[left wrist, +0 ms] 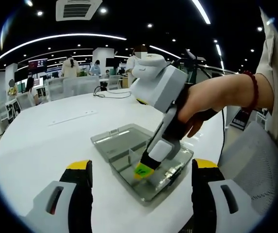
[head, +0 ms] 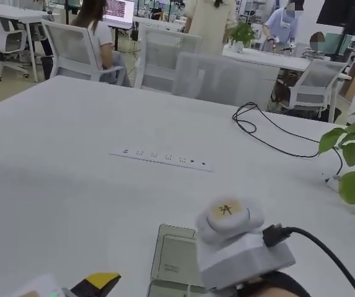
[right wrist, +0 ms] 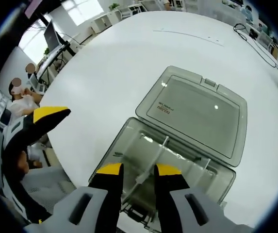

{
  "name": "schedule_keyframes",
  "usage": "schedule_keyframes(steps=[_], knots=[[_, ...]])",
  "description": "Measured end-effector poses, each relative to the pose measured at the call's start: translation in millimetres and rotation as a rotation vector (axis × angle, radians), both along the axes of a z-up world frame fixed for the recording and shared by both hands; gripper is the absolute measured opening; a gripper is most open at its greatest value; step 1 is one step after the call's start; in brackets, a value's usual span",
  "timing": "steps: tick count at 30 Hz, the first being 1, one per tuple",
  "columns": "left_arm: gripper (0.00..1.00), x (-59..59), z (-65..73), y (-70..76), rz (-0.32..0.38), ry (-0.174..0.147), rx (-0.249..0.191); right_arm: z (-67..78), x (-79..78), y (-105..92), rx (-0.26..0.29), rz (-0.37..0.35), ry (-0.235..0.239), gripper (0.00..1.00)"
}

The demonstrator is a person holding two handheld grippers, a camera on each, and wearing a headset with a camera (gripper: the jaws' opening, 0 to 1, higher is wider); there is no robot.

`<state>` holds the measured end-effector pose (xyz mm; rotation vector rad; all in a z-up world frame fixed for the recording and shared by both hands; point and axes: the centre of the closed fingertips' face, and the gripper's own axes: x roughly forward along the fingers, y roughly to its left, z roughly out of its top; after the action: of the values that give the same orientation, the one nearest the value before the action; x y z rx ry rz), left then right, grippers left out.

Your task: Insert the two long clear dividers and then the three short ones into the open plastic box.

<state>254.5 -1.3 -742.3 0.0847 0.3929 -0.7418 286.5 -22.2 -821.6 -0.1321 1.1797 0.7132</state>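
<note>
The open clear plastic box lies on the white table, its lid (right wrist: 197, 107) flat and its base (right wrist: 211, 177) nearer me. My right gripper (right wrist: 139, 170) points down into the base, its yellow-tipped jaws nearly together on a thin clear divider (right wrist: 154, 156) that stands upright in the box. In the left gripper view the right gripper (left wrist: 146, 170), held by a hand, dips its tip into the box base (left wrist: 175, 170). My left gripper (left wrist: 141, 165) hovers in front of the box, wide open, holding nothing. Other clear ribs in the base are hard to tell apart.
A white power strip (head: 162, 158) lies mid-table, with a black cable (head: 270, 133) looping at the right. A leafy plant (head: 354, 158) stands at the right edge. Chairs and people are beyond the table's far side.
</note>
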Motion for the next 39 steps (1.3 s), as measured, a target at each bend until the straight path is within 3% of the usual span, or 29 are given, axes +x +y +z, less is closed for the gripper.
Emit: schedule_keyframes(steps=[5,8,19,39], knots=[[0.85,-1.7,4.0,-0.2,0.006,-0.005,0.006,11.6,-2.3,-2.6,0.025,0.042,-0.018,0.31],[0.85,-2.7,7.4,-0.4,0.011,-0.017,0.012,16.6,-3.1,-8.9,0.012,0.080,-0.042,0.34],[0.83,-5.5,8.4,-1.0,0.030,-0.005,0.018,28.8,-4.0,-36.7,-0.023,0.230,-0.139,0.39],[0.81,-9.0,10.4,2.0,0.057,0.000,0.030,31.1,-14.3,-90.2,-0.019,0.293,-0.154,0.42]])
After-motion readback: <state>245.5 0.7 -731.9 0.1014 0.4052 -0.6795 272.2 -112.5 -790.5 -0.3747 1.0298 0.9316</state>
